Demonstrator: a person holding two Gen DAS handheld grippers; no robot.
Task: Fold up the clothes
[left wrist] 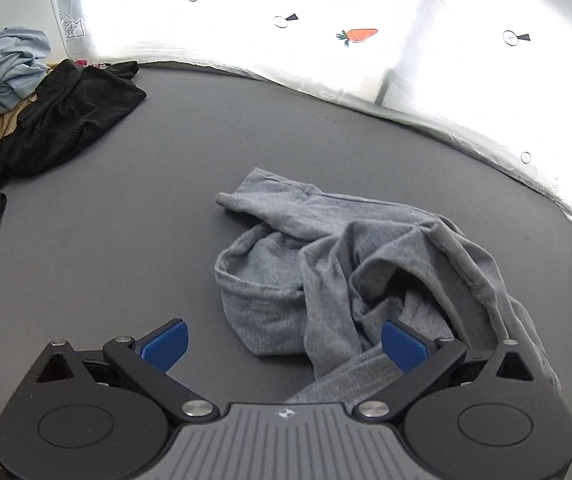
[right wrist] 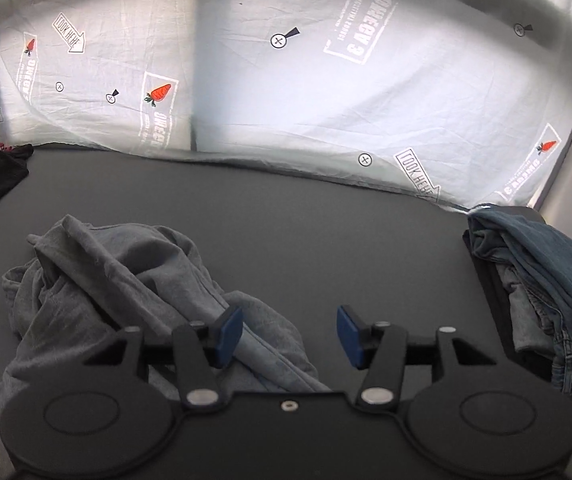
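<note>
the pale printed sheet (right wrist: 286, 92) hung behind the grey surface carries the only readable print. arrow-shaped labels read "look here" (right wrist: 68, 34), one more lower right (right wrist: 417, 174). in the left wrist view an arrow label (left wrist: 70, 26) shows it mirrored, partly cut. boxed stamps beside orange carrots (right wrist: 160, 93) hold larger lettering (right wrist: 359, 24), mirrored and not surely legible. small circled crosses (right wrist: 278, 41) dot the sheet.
</note>
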